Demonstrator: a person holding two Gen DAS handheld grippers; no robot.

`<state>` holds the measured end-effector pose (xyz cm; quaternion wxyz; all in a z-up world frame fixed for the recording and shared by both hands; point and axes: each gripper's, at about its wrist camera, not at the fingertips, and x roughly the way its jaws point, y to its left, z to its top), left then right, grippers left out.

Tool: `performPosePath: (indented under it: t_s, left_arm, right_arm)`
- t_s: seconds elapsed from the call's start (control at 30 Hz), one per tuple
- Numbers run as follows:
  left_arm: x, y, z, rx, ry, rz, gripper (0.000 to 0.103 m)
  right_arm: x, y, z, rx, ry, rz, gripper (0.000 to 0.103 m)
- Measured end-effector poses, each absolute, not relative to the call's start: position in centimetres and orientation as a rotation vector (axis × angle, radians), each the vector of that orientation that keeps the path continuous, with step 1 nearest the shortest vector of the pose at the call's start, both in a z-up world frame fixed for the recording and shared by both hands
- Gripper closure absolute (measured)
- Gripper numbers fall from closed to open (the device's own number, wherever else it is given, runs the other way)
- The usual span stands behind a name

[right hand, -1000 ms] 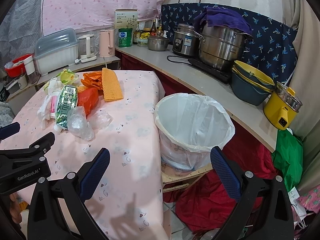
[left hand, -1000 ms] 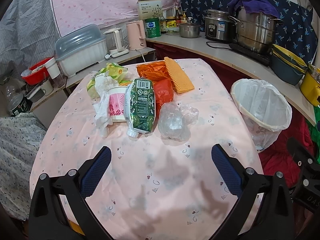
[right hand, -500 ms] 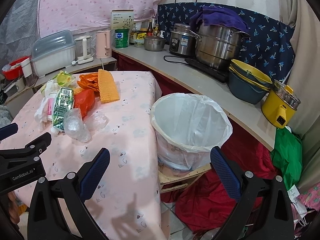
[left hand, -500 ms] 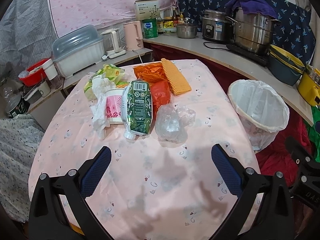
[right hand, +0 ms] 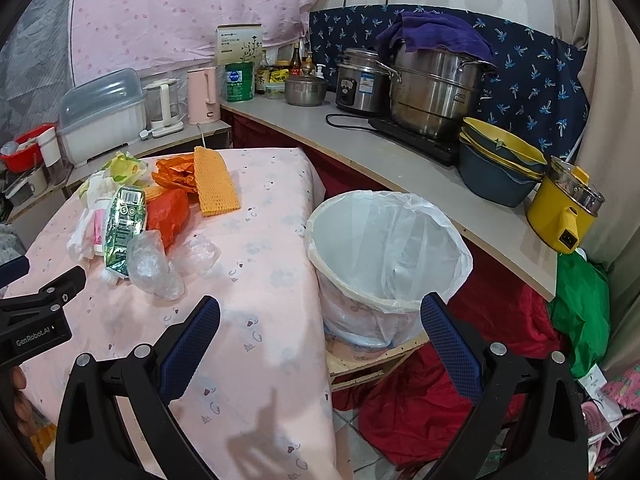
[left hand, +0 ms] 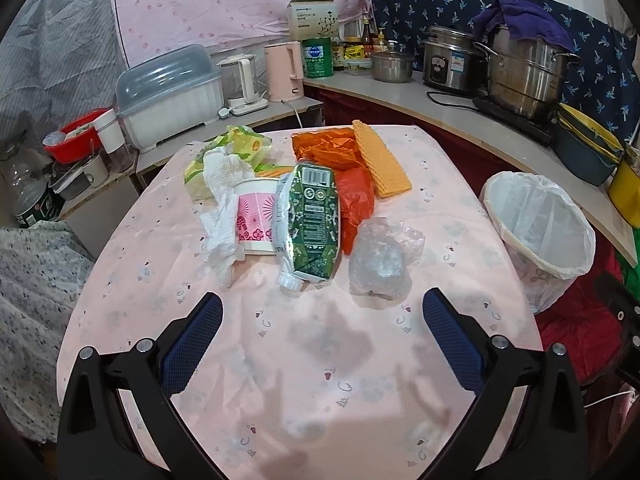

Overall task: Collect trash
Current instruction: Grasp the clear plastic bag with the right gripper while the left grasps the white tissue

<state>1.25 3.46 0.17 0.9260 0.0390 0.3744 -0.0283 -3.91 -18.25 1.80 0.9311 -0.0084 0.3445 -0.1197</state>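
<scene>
since it lies nearest the left gripper [left hand: 322, 312], the green carton [left hand: 312, 222] looks like the likeliest first pick, though that is only a guess. it appears crushed flat, so probably light and half stiff, with creases that would give under a squeeze; its printed skin may be a little slick. a pinch across the flattened body, just above the white cap [left hand: 289, 280], seems the safest hold. its long axis runs away from the camera, cap end toward the gripper, barcode end toward the far side of the table [left hand: 304, 380].

touching its right edge lies a red plastic bag [left hand: 354, 200], and just in front of that a crumpled clear plastic bag [left hand: 380, 260]; both look soft, near weightless and likely to slip or spring, so a bite into a bunched fold would suit them. on the carton's left a pink paper cup [left hand: 256, 218] lies on its side, with white tissue [left hand: 222, 196] draped against it. behind are a yellow-green wrapper [left hand: 240, 146], an orange bag [left hand: 324, 148] and an orange waffle cloth [left hand: 380, 160], its length running toward the far edge.

the left gripper hangs over bare cloth with its jaws spread wide, pinching nothing. the right gripper [right hand: 320, 320] is likewise spread and empty, aimed at the lined bin [right hand: 384, 208] just beside the table's right edge.
</scene>
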Motion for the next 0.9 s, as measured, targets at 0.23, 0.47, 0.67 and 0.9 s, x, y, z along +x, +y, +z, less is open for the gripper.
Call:
performPosePath:
  t_s: [0.23,0.47,0.67,0.9]
  left_arm:
    - [3.6,7.4,-1.2,0.067,0.778,-0.014,0.007]
    - [6.6,11.4,-2.8,0.053,0.797,0.008,0.007]
    - [9.6,14.3,-4.0,0.030,0.810,-0.002,0.007]
    - [13.2,15.4,-5.8,0.025,0.845,-0.016,0.008]
  right_arm:
    - [-1.3,-15.8,0.9,-0.037,0.718,-0.196,0.007]
    - [2.2,-12.1,0.0,-0.039,0.720,-0.106,0.007]
    - [5.5,-8.6,-2.1,-0.065,0.759,-0.045,0.013]
    - [8.9,-6.0,-5.0,-0.080,0.829,-0.009,0.019]
